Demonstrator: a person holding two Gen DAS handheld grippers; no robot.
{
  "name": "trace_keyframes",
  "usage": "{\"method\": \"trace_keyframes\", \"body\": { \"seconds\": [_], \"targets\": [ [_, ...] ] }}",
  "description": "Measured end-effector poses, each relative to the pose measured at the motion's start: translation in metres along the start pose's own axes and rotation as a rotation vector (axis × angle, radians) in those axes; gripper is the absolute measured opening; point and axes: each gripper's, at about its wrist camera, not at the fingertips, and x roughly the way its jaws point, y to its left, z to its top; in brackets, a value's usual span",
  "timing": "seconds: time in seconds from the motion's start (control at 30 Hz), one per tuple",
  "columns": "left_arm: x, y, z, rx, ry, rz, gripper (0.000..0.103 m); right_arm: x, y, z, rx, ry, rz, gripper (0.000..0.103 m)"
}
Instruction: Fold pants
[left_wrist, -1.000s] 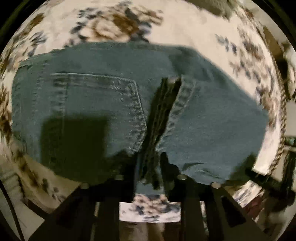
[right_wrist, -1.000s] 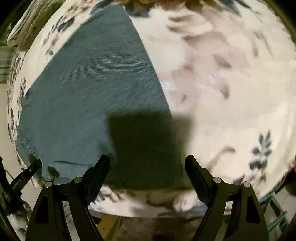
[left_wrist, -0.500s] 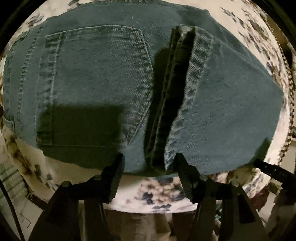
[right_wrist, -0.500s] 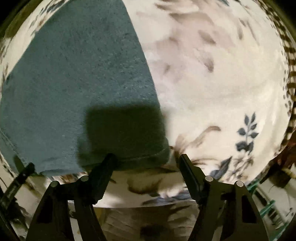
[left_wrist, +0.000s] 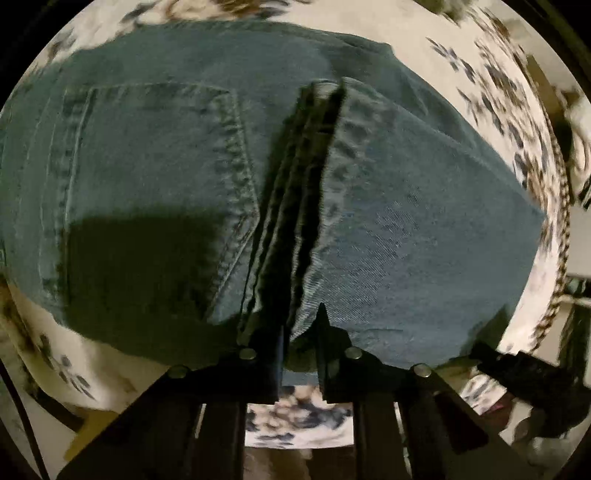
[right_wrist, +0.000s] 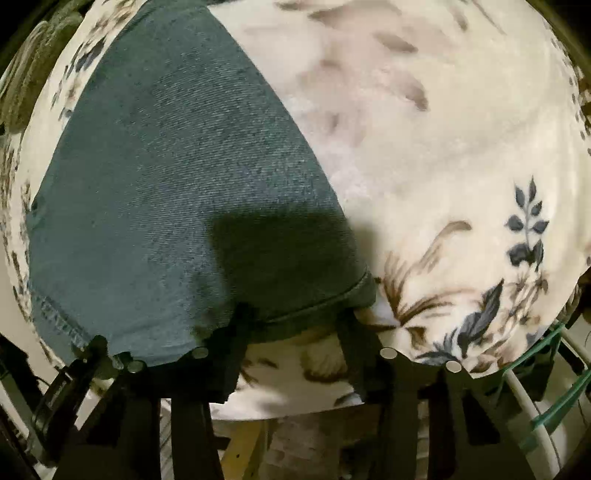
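Note:
The blue denim pants (left_wrist: 406, 240) lie folded on a floral cover, back pocket (left_wrist: 155, 177) at the left and the stacked leg hems (left_wrist: 295, 221) in the middle. My left gripper (left_wrist: 299, 328) is shut on the near end of the hems. In the right wrist view the folded corner of the pants (right_wrist: 177, 206) fills the left half. My right gripper (right_wrist: 291, 325) stands partly open, with the near folded edge between its fingers; the left finger rests on the denim.
The floral cover (right_wrist: 443, 147) spreads to the right of the pants and its near edge (left_wrist: 295, 424) lies just under the grippers. A green and white wire rack (right_wrist: 554, 387) stands below the cover's right edge.
My left gripper has closed on the hem stack, after standing open half a second ago. My right gripper has moved forward onto the pants' near edge and its jaws have narrowed.

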Motion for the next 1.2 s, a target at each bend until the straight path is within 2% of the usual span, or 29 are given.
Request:
{"method": "trace_keyframes", "body": {
  "seconds": [0.23,0.33,0.43,0.5,0.53,0.57,0.6,0.67,0.8,0.9,0.97,1.13,1.2],
  "targets": [
    [0.007,-0.013,0.003,0.018,-0.012,0.016,0.012,0.002,0.037,-0.005,-0.004,-0.015,-0.045,0.046],
    [-0.003,-0.028,0.007,-0.020,-0.034,-0.003,0.015,-0.001,0.050,0.001,-0.037,0.006,-0.070,0.047],
    [-0.030,-0.015,0.003,-0.114,-0.072,-0.077,0.032,-0.002,0.075,-0.006,-0.093,0.020,-0.085,0.054],
    [-0.043,-0.005,0.000,-0.178,-0.097,-0.100,0.056,-0.013,0.097,-0.015,-0.183,-0.006,-0.113,0.067],
    [-0.050,0.006,-0.002,-0.221,-0.119,-0.111,0.063,-0.019,0.114,-0.021,-0.254,-0.039,-0.141,0.070],
    [-0.053,0.014,-0.001,-0.249,-0.133,-0.105,0.078,-0.023,0.132,-0.028,-0.324,-0.070,-0.170,0.078],
    [-0.053,0.019,-0.005,-0.280,-0.148,-0.099,0.090,-0.026,0.145,-0.033,-0.372,-0.089,-0.183,0.080],
    [-0.060,0.048,-0.006,-0.367,-0.185,-0.096,0.093,-0.027,0.183,-0.045,-0.480,-0.119,-0.194,0.080],
    [-0.061,0.103,-0.011,-0.565,-0.230,-0.061,0.093,-0.019,0.243,-0.060,-0.606,-0.133,-0.200,0.080],
    [-0.045,0.158,-0.023,-0.779,-0.216,-0.107,0.093,-0.005,0.286,-0.065,-0.684,-0.155,-0.217,0.080],
    [-0.037,0.184,-0.030,-0.870,-0.208,-0.123,0.093,0.002,0.309,-0.067,-0.713,-0.159,-0.222,0.080],
    [-0.010,0.216,-0.023,-0.932,-0.204,-0.172,0.091,0.016,0.338,-0.067,-0.752,-0.163,-0.250,0.080],
    [0.001,0.226,-0.018,-0.952,-0.217,-0.216,0.091,0.025,0.346,-0.062,-0.744,-0.152,-0.254,0.080]
  ]
}}
